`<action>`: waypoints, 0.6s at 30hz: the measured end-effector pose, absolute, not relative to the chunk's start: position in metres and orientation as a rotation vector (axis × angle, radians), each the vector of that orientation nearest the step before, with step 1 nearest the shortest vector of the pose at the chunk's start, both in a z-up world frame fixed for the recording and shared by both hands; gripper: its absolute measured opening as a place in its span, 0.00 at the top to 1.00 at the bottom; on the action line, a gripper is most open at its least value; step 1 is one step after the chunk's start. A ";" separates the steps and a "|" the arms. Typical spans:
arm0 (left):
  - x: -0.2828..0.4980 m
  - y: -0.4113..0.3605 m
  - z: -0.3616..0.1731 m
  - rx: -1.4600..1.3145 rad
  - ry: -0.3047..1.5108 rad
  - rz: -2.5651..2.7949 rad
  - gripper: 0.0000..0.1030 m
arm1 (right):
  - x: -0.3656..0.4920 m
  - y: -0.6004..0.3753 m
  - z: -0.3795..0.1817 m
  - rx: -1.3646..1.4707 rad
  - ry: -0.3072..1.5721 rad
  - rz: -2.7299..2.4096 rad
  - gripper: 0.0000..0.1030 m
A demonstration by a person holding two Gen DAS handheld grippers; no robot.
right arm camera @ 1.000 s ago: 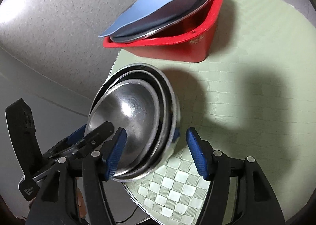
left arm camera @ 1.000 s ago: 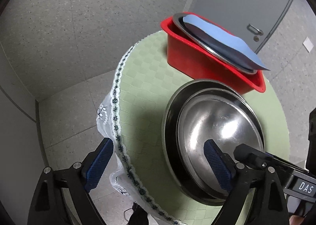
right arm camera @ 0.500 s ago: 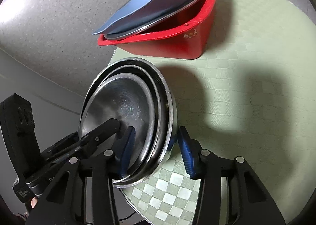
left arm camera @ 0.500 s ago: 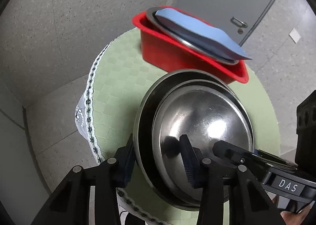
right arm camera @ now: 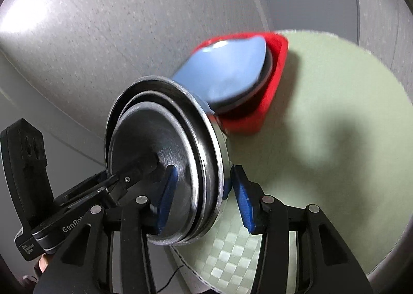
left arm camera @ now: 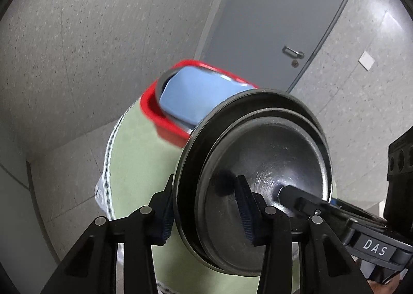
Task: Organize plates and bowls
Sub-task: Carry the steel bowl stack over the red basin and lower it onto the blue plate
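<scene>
Left wrist: both hand-held grippers clamp nested steel bowls, green-clothed round table, grey door.

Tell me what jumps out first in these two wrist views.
The stack of nested steel bowls fills the foreground, tipped up on edge, with the left gripper and right gripper each clamped across its rim. Behind it, on the green tablecloth, a red tub holds a blue plate on a steel plate.
</scene>
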State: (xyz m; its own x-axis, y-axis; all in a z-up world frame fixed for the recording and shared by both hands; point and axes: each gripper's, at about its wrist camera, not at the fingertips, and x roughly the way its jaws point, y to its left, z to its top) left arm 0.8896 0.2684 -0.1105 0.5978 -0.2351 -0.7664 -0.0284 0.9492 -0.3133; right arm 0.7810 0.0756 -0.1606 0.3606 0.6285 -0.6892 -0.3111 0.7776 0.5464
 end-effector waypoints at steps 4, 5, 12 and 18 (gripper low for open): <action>0.911 0.266 -0.095 -0.322 0.908 -0.119 0.62 | 0.804 0.069 -0.149 0.347 1.005 0.632 0.56; 0.917 0.265 -0.094 -0.321 0.902 -0.116 0.62 | 0.812 0.067 -0.146 0.345 0.996 0.635 0.56; 0.970 0.268 -0.087 -0.346 0.900 -0.075 0.62 | 0.878 0.087 -0.139 0.313 0.987 0.659 0.56; 1.026 0.273 -0.109 -0.369 0.965 -0.028 0.62 | 0.935 0.106 -0.165 0.284 1.051 0.676 0.56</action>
State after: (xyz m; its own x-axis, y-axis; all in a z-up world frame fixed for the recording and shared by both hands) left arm 1.0260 0.2725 -0.1092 0.5738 -0.1863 -0.7975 -0.1391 0.9375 -0.3191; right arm 0.9354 0.1061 -0.1652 0.3210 0.6354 -0.7023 -0.3754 0.7662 0.5216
